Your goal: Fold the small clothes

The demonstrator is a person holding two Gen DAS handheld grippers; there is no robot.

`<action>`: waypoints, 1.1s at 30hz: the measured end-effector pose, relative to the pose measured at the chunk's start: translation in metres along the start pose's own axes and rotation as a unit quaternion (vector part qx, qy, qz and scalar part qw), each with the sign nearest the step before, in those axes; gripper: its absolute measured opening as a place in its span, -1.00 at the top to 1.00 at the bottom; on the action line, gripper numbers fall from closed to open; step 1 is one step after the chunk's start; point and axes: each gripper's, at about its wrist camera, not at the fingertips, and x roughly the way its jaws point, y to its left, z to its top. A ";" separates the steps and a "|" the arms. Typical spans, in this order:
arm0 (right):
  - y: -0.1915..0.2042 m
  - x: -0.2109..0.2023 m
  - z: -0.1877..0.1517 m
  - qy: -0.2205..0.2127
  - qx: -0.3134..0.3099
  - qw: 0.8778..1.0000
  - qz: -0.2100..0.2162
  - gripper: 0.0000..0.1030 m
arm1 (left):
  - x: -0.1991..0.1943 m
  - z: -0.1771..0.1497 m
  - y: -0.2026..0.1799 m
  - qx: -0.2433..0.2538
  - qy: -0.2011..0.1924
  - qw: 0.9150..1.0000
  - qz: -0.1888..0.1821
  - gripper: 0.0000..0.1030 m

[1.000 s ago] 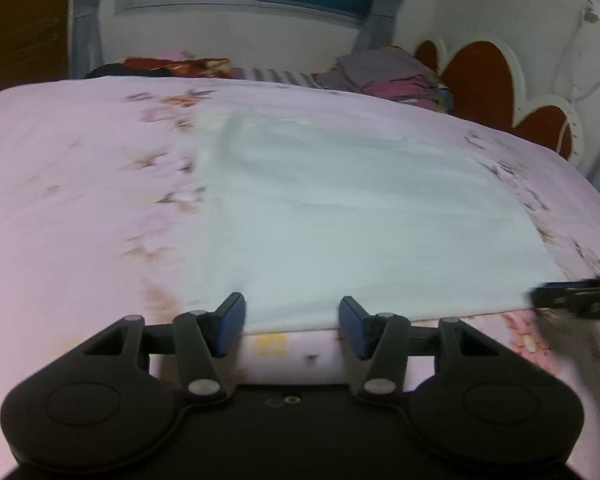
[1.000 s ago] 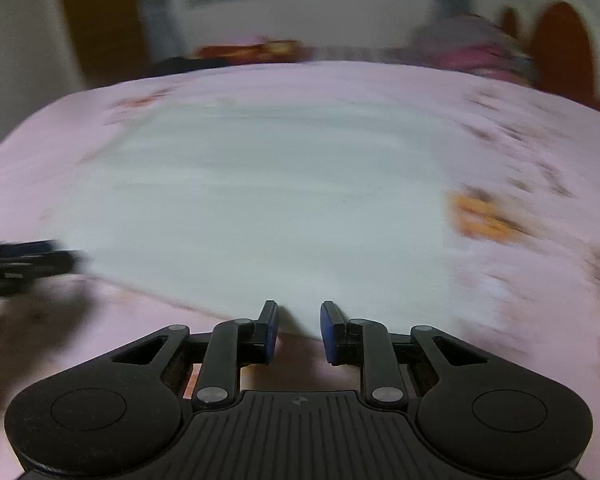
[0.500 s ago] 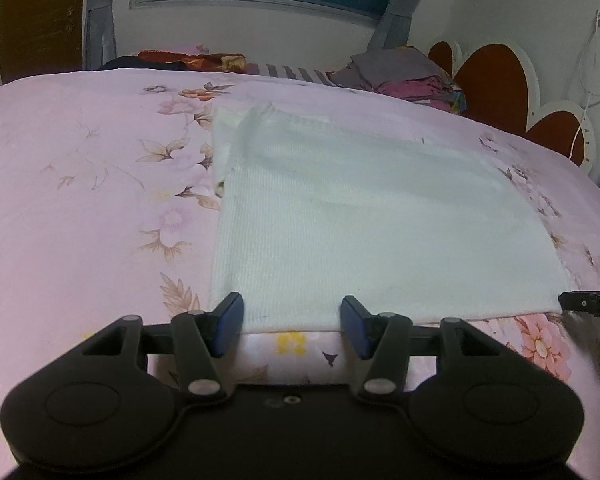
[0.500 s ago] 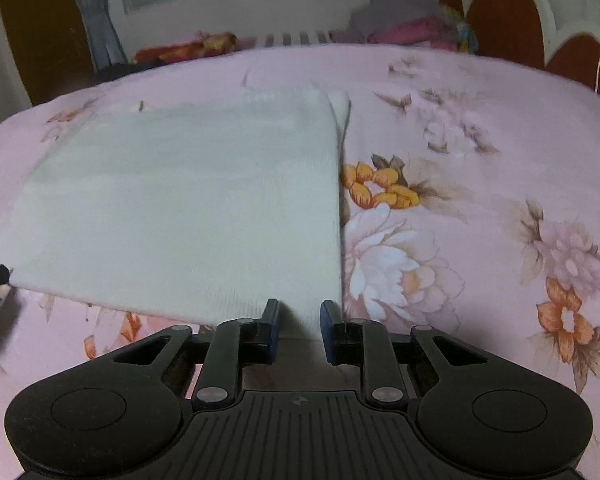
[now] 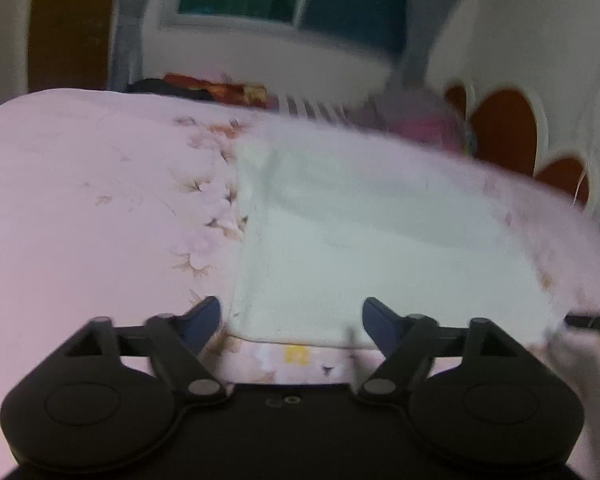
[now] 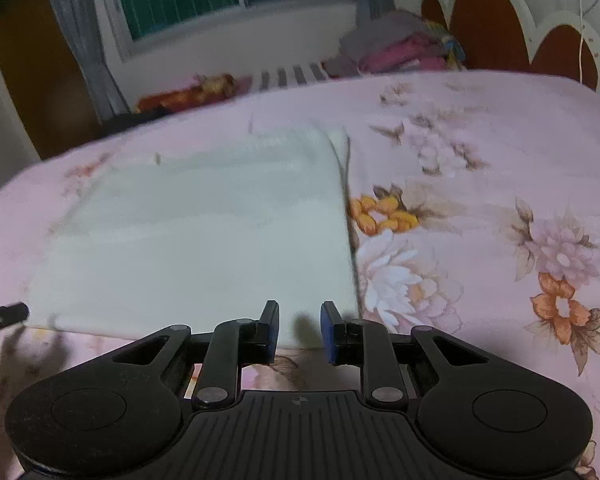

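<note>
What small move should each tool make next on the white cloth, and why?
Probably ease both forward and close on the white cloth's near edge: the left tool and right tool are open at its two near corners, gripping nothing, and the cloth lies flat on the bedsheet.

Dim indoor light, fisheye-bent edges, left view perhaps motion-blurred.

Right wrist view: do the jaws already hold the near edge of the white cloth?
No, the right gripper has its jaws open, with the near edge of the white cloth lying flat between them, unpinched.
</note>
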 end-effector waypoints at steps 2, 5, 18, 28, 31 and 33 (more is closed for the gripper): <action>0.002 -0.009 -0.001 -0.004 0.002 1.000 0.006 0.56 | -0.010 -0.007 0.002 -0.020 -0.001 1.000 -0.003 -0.42; 0.004 -0.018 -0.004 -0.008 0.001 1.000 0.014 0.56 | -0.015 -0.018 0.005 -0.039 0.008 0.999 -0.008 -0.35; 0.019 -0.024 -0.009 -0.017 -0.016 0.999 0.040 0.56 | 0.021 -0.046 0.040 -0.311 0.034 0.943 -0.109 0.04; 0.022 0.001 0.020 -0.026 -0.012 0.998 0.057 0.57 | 0.044 -0.045 0.047 -0.403 -0.032 0.911 -0.079 0.08; 0.025 0.014 0.030 -0.026 -0.010 0.997 0.069 0.57 | 0.053 -0.041 0.046 -0.406 -0.047 0.909 -0.076 0.07; 0.029 0.025 0.036 -0.027 -0.012 0.997 0.074 0.68 | 0.059 -0.039 0.045 -0.409 -0.057 0.907 -0.075 0.09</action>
